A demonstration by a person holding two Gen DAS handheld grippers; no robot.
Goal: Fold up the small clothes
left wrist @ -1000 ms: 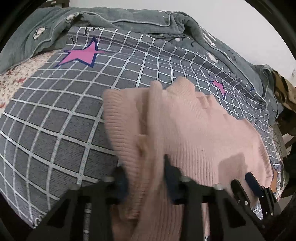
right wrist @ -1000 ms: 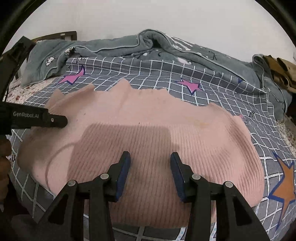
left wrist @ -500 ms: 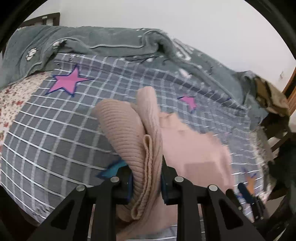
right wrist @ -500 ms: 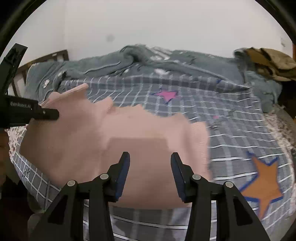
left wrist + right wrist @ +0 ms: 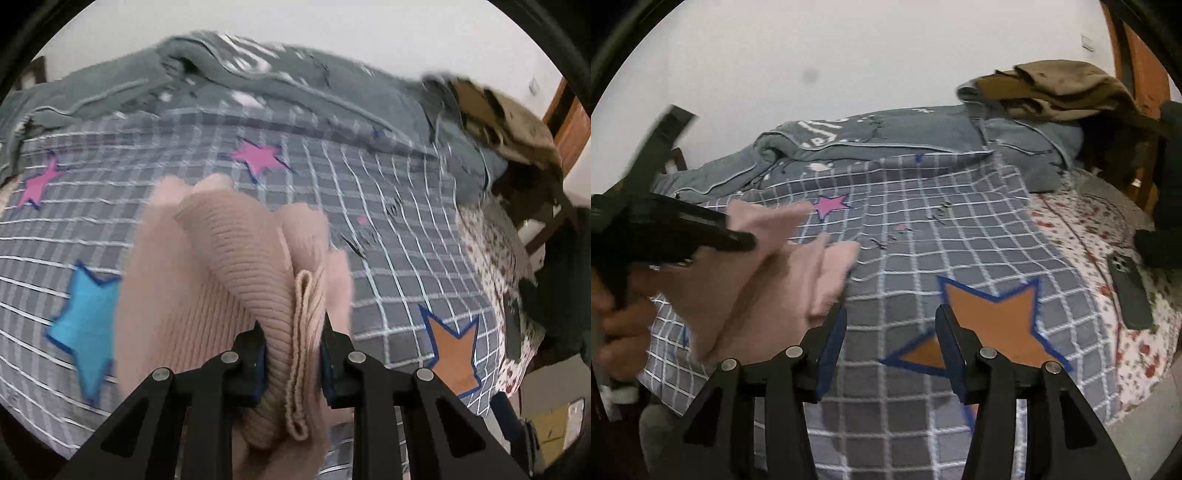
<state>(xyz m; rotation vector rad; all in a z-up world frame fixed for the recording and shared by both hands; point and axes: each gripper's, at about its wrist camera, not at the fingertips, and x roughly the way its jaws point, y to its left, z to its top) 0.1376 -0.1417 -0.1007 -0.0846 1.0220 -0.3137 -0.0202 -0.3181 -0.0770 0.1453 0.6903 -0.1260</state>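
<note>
We have the pink knit [image 5: 258, 280] bunched and lifted over the bed [image 5: 388, 229], clamped in our left hand-held gripper [image 5: 291, 354], lying left of our right hand-held gripper [image 5: 890, 332], which gapes wide and empty.

sweater [image 5: 207, 280] on checked bedspread [image 5: 923, 236], blanket [image 5: 886, 136] behind, phone [image 5: 1128, 295] right

The checked bedcover [image 5: 923, 236] lies open in the middle and on the right near side. The pink sweater [image 5: 764, 280] fills the left. A bunched grey blanket [image 5: 886, 136] blocks the far edge, and a phone [image 5: 1130, 295] lies at the right edge.
</note>
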